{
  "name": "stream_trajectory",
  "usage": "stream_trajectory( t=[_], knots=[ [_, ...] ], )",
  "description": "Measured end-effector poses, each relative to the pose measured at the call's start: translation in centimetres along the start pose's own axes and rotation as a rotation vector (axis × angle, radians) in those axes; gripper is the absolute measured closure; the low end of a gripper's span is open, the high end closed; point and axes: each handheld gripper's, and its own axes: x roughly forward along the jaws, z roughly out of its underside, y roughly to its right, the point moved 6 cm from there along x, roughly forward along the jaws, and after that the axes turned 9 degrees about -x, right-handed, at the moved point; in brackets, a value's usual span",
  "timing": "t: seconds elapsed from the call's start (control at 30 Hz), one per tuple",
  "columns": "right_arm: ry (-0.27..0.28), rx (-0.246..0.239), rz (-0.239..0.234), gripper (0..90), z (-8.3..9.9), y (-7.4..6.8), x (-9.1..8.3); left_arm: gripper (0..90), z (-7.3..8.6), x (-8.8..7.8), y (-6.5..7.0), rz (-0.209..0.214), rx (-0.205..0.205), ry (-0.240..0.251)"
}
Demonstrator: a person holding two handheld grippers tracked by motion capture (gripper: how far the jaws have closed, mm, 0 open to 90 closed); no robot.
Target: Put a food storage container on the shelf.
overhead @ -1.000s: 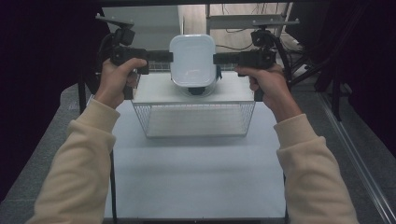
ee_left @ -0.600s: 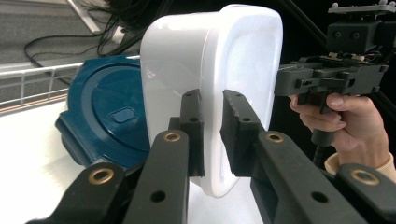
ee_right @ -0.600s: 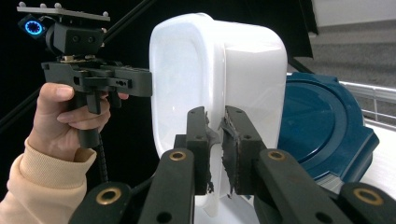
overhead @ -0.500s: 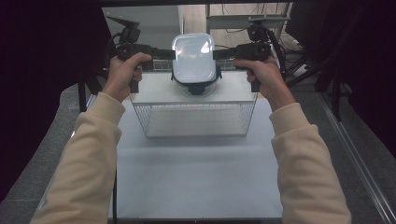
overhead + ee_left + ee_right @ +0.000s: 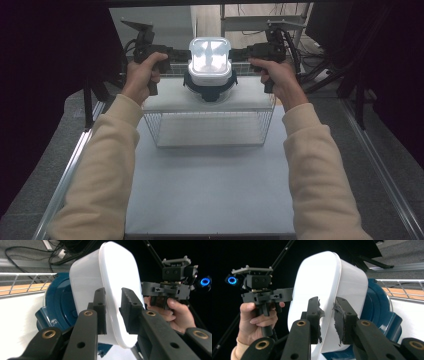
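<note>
Two claws, one per hand, meeting from either side on a white tub (image 5: 210,60). Left claw (image 5: 176,53) level, jaws astride the tub's left rim; in the left gripper view (image 5: 113,312) both pads set at either face of the rim, gap narrow, jaws just now easing apart a little, contact of the pads too close to call. Right claw (image 5: 245,52) mirrored on the right rim; in the right gripper view (image 5: 328,315) torn pads at either face of the rim, likewise just eased open, a sliver of white showing between pad and wall. Tub tipped on edge, directly between the two claws, its far end sunk into a blue base (image 5: 210,90). Base below and beyond the jaws, standing on a white shelf (image 5: 165,97) atop a wire rack (image 5: 210,130). Table (image 5: 210,190) nearer, under the sleeves.
</note>
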Motion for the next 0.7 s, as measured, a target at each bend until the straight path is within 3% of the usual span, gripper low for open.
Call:
stream_trajectory(
  t=[0.07,0.2,0.33,0.43,0.6,0.67,0.7],
  knots=[
    [-0.003,0.04,0.003,72.5,-0.4,0.6,0.4,74.9,-0.5,0.4,-0.5,0.003,-0.026,0.008],
    [-0.008,0.067,0.031,71.8,-0.7,1.3,0.9,74.0,-0.9,0.8,-1.5,0.009,-0.065,0.016],
    [-0.012,0.09,0.042,70.7,-0.9,1.7,1.3,74.4,-1.1,1.0,-2.2,0.057,-0.102,0.03],
    [-0.005,0.09,0.034,69.2,-0.7,1.7,1.2,73.8,-1.0,1.1,-2.2,0.055,-0.092,0.037],
    [-0.001,0.043,0.042,52.0,-0.4,1.3,1.7,64.1,-0.4,1.4,-2.0,0.03,-0.083,0.055],
    [0.024,0.007,0.064,38.0,-0.5,0.8,1.6,48.4,-0.3,1.4,-2.0,0.007,-0.081,0.059],
    [0.033,-0.011,0.081,34.7,-0.6,0.7,1.4,44.6,-0.3,1.2,-2.0,-0.003,-0.079,0.072]
  ],
)
